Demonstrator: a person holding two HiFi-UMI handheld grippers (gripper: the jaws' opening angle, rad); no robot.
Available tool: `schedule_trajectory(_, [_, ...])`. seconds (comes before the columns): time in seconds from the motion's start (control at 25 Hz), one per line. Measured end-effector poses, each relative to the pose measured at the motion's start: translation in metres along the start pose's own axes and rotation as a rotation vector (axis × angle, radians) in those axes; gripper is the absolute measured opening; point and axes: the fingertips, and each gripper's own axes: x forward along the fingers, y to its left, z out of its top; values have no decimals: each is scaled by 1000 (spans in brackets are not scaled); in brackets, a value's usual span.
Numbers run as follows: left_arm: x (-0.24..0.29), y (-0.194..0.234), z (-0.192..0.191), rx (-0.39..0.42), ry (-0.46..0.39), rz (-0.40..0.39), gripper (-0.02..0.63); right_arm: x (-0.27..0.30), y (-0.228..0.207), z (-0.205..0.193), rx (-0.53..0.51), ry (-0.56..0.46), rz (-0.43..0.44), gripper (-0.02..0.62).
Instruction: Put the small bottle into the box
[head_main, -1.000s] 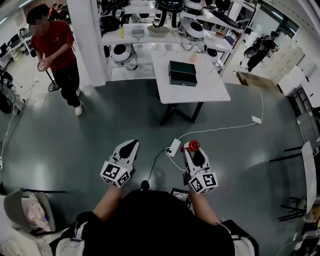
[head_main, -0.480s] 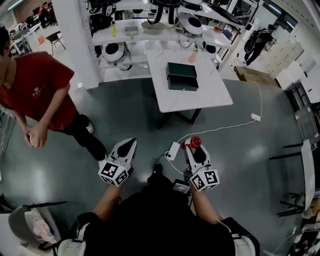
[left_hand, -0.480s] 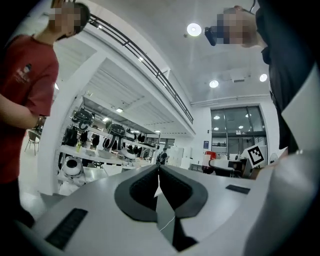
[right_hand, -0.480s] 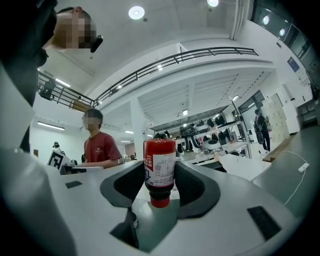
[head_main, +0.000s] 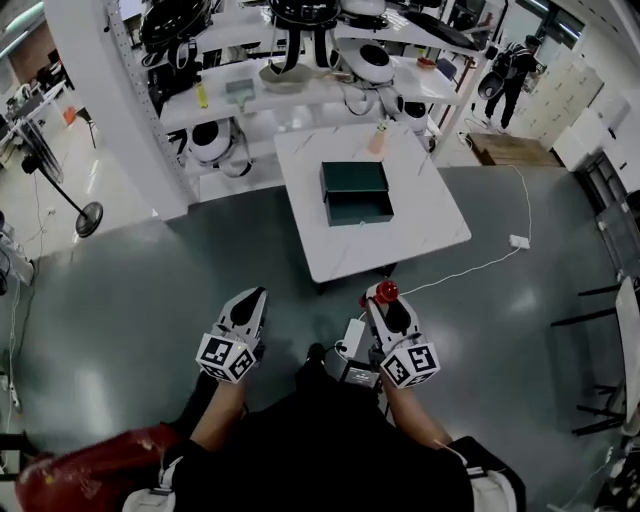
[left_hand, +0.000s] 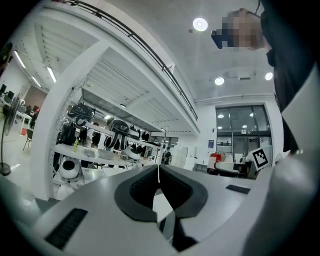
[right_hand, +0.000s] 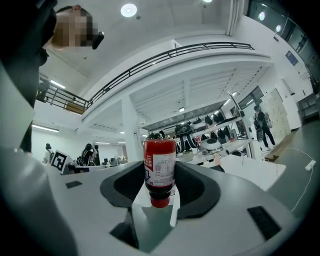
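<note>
We see a grey polished floor (head_main: 120, 300) under everything. At the far side stands a long white shelf rack (head_main: 300, 95), full of white and black round devices. In front of it stands a square white marble-pattern counter (head_main: 425, 235). On the middle of the counter lies a dark green rectangular box (head_main: 356, 192), and its near half looks to us like an open tray. A small pale pink bottle (head_main: 378, 138) stands at the far edge of the counter, well apart from the box.

Near the bottom of the head view, the person holds the two tools over the floor, side by side and pointing toward the counter. The left white tool with the marker cube (head_main: 247, 303) has its jaws pressed together. In the left gripper view only a thin line shows between the dark pads, and nothing is in it.

The right white tool with the marker cube (head_main: 384, 304) is closed on the small red plastic bottle with a white label (right_hand: 160, 167). The bottle sits between the two dark pads, which touch its body on both sides. Its red cap points back toward the body of the tool, and its base sticks out beyond the jaw tips. The bottle is not over the counter. The box lies ahead of it and a little to the left, well apart from it. A white power strip (head_main: 352, 335) lies on the floor between the two tools.
</note>
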Motion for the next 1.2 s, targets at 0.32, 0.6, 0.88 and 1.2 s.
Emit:
schedule_trajectory(0.32, [103, 51, 48, 58, -35, -8, 21, 103, -64, 36, -49, -42, 27, 210])
schedule_trajectory(0.6, [157, 100, 49, 56, -5, 2, 21, 166, -97, 54, -156, -47, 34, 210])
schedule_trajectory(0.88, [240, 155, 36, 22, 18, -72, 21, 219, -143, 65, -264, -5, -59, 210])
schedule_trajectory(1.2, [346, 216, 34, 2, 63, -240, 21, 290, -187, 44, -332, 137, -181, 210])
